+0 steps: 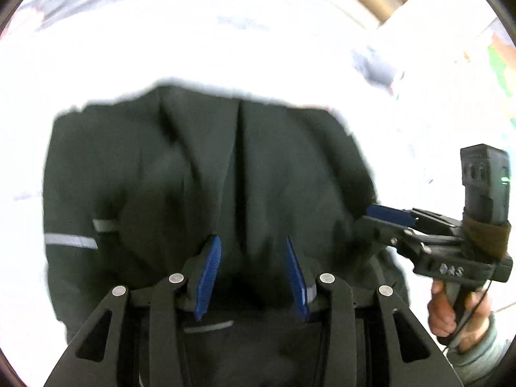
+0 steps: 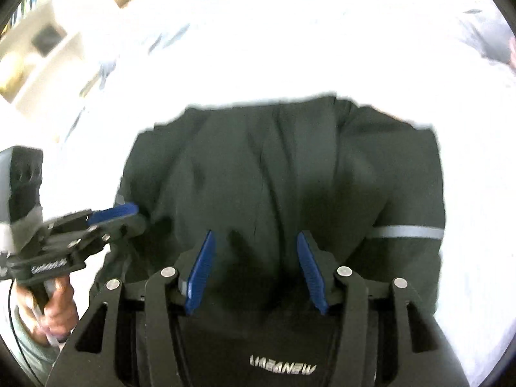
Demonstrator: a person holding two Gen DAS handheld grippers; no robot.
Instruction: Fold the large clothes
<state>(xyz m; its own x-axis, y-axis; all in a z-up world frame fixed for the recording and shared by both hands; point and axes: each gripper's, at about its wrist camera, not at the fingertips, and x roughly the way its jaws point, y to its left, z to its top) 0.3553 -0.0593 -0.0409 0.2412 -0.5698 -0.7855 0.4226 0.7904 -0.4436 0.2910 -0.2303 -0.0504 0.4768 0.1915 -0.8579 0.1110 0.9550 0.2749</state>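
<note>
A dark jacket [image 1: 206, 174] with grey reflective stripes lies bunched on an overexposed white surface [image 1: 225, 38], perhaps a bed; its detail is washed out. The left gripper [image 1: 250, 277] hovers above the near edge of the jacket, blue fingers [image 1: 208, 277] spread wide, gripping nothing. The right gripper [image 2: 254, 274] likewise gapes over the cloth. The garment's near hem is hidden behind both tools.

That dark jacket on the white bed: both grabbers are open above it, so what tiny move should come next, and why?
Probably lower both and pinch the near edge. The left gripper and right gripper are open with nothing between their fingers, side by side over the jacket, which lies bunched and creased on the bed, so no fold can begin before a grasp.
</note>
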